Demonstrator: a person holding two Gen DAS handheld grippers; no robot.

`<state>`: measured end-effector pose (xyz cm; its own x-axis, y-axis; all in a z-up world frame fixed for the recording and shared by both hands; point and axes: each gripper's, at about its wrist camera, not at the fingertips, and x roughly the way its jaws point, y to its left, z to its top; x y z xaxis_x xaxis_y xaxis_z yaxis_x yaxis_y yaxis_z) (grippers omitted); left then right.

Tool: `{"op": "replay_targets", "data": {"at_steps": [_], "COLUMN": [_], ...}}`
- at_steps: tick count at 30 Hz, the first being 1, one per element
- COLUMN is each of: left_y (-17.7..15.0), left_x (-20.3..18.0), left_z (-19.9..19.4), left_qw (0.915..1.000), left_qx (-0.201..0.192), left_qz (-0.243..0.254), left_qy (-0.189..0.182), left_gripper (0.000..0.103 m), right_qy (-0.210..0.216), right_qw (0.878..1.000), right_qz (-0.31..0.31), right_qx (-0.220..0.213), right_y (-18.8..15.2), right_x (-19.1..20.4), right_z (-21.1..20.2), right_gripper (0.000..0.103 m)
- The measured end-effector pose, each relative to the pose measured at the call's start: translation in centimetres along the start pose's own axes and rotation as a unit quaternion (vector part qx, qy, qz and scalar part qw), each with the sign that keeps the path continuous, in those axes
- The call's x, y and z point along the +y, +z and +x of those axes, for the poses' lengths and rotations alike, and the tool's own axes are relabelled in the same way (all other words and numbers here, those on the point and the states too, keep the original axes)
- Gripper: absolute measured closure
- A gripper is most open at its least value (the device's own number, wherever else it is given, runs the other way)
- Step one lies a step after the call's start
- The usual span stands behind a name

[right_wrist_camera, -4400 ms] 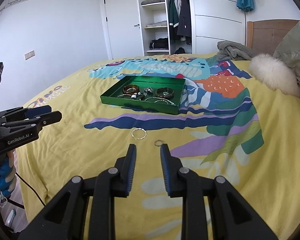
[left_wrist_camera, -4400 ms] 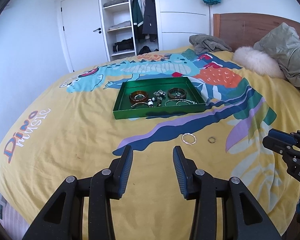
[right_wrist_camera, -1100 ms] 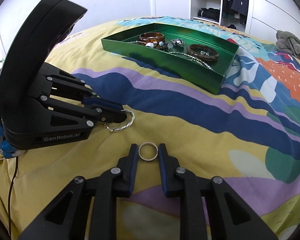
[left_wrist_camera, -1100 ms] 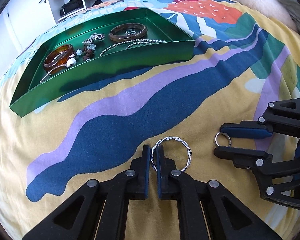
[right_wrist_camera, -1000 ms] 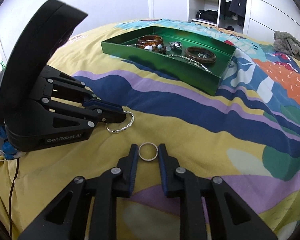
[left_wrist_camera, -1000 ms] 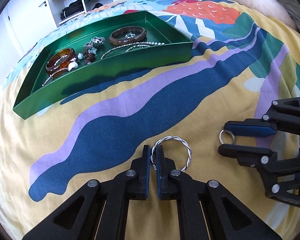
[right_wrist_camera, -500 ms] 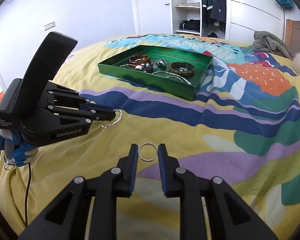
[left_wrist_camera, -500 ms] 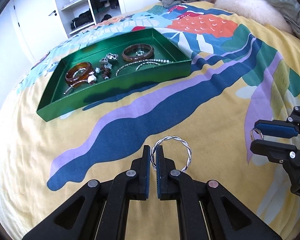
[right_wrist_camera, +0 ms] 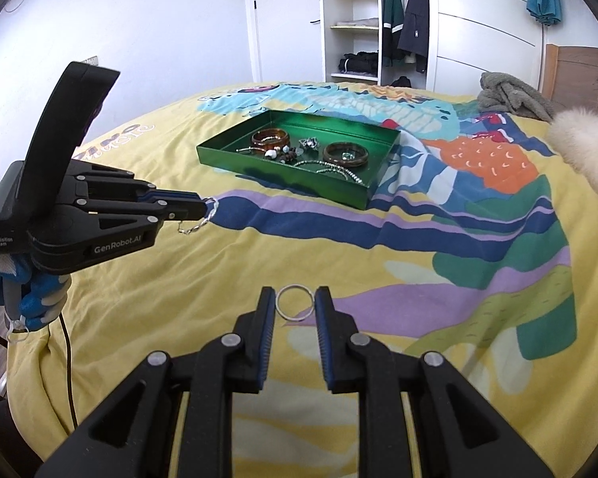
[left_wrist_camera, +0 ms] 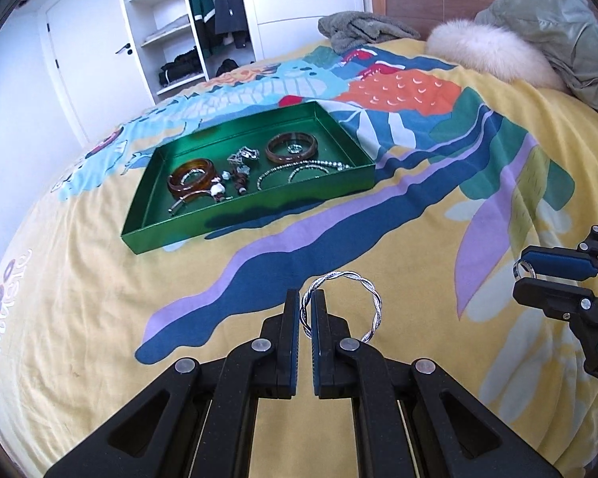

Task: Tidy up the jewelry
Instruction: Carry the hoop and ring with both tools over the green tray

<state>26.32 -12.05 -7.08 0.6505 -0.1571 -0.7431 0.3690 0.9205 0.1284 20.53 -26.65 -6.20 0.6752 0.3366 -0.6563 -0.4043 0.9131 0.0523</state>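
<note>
1. Above the yellow dinosaur bedspread (left_wrist_camera: 79, 310), near side, I hold both grippers off the fabric, each with one piece of jewelry.
2. Left gripper (left_wrist_camera: 306, 310): jaws nearly together, pinching the twisted silver bangle (left_wrist_camera: 372, 302) by its left edge. The hoop hangs out to the right of the pads, clear of the bed. An edge pinch suits a thin wire hoop; judged secure, but free to swing.
3. Right gripper (right_wrist_camera: 295, 310): jaws narrow, spanning the small plain silver ring (right_wrist_camera: 295, 302) across its width, one pad on each side. The ring sits at the very fingertips, so I judge the hold light.
4. Green tray (right_wrist_camera: 235, 161) lies farther out on the bed, well apart from both grippers. It already holds an amber bangle (right_wrist_camera: 270, 136), a brown bangle (right_wrist_camera: 345, 153) with a small ring inside it, a beaded chain (right_wrist_camera: 339, 171) and small charms.
5. Judged step: carrying both pieces toward the tray. Bare floor shows along the tray's far side; that looks the best place to release.
6. Risk: the ring slipping from the tips into the soft, patterned cover, where it would be hard to spot.
</note>
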Motion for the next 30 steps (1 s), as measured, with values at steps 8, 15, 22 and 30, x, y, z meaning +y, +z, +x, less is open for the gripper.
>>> {"op": "replay_targets", "data": {"at_steps": [8, 15, 22, 30], "left_y": [-0.5, -0.9, -1.3, -1.2], "left_x": [1.4, 2.7, 4.7, 6.7], "left_z": [-2.6, -4.5, -5.2, -5.5], "left_qw": [0.9994, 0.9984, 0.9972, 0.9949], "left_qx": [-0.026, -0.045, -0.053, -0.068], "left_qz": [-0.008, -0.018, -0.040, -0.052], "left_qy": [0.020, 0.029, 0.033, 0.054], "left_gripper": [0.098, 0.098, 0.098, 0.098], "right_qy": [-0.011, -0.017, -0.019, -0.020], "right_qw": [1.000, 1.000, 1.000, 0.999], "right_qz": [0.003, 0.003, -0.001, 0.000], "right_qx": [-0.008, -0.015, -0.021, -0.028], "right_y": [0.5, 1.1, 2.1, 3.4], "right_x": [1.3, 2.6, 3.9, 4.6], "right_z": [-1.5, -2.3, -2.5, -1.7], "right_gripper": [0.084, 0.084, 0.084, 0.084]}}
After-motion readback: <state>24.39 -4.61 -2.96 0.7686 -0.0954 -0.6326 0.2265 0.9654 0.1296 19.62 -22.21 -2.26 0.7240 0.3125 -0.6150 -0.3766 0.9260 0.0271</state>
